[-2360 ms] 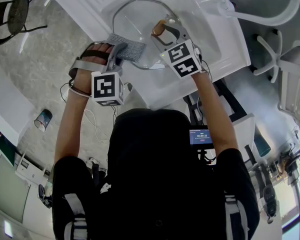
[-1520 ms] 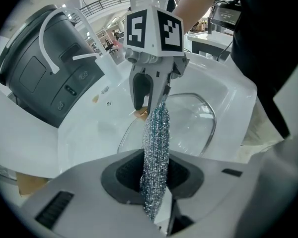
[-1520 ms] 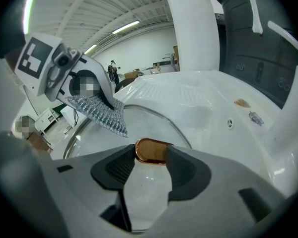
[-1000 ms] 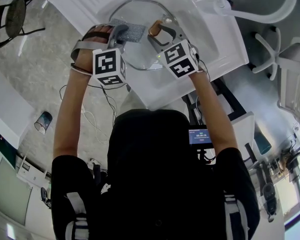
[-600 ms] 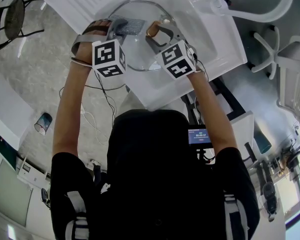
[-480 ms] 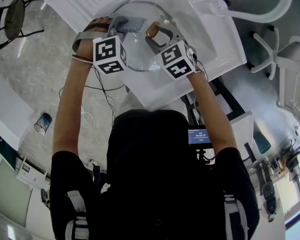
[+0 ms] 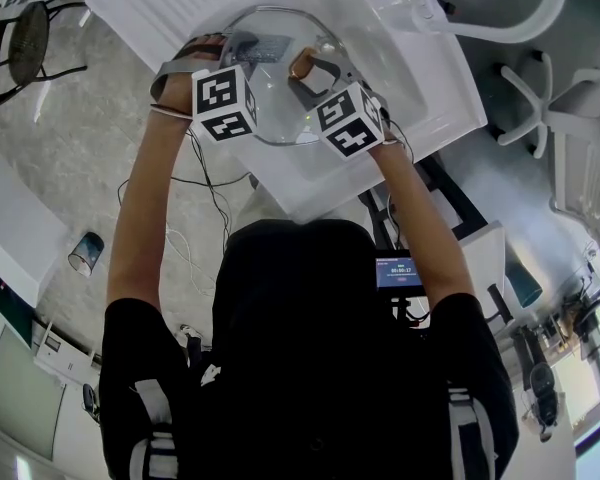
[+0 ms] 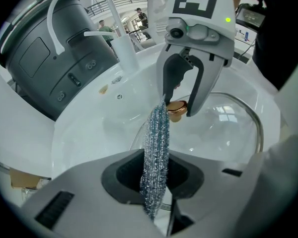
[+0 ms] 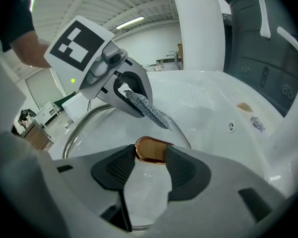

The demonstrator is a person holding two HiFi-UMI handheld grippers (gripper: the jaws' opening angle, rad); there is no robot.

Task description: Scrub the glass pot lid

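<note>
The glass pot lid lies in the white sink, directly under the tips of both grippers. Its copper-coloured knob sits between the pads of the right gripper. Those jaws stand wide only because the knob fills them, and they seem to pinch it on both sides to steady the lid. The right gripper has not shifted over the last couple of seconds, whereas the left gripper has. Its jaws are clamped narrow on a silvery mesh scouring cloth that hangs out past their tips. A moment ago the cloth worked the near left part of the glass, well to the side of the right jaws. It has since been carried across the dome, away from the person, and its free end now lies just beside the knob, almost touching the nearer right fingertip. From the right gripper view the cloth crosses the glass just ahead of the right jaws. I read this as a stroke of the scrub in progress, with the left side of the dome covered up to the handle. The glass beyond and to the right of the right jaws probably remains to be done. With the cloth this close to the gripped knob, the next stroke likely has to turn back or go round it.
</note>
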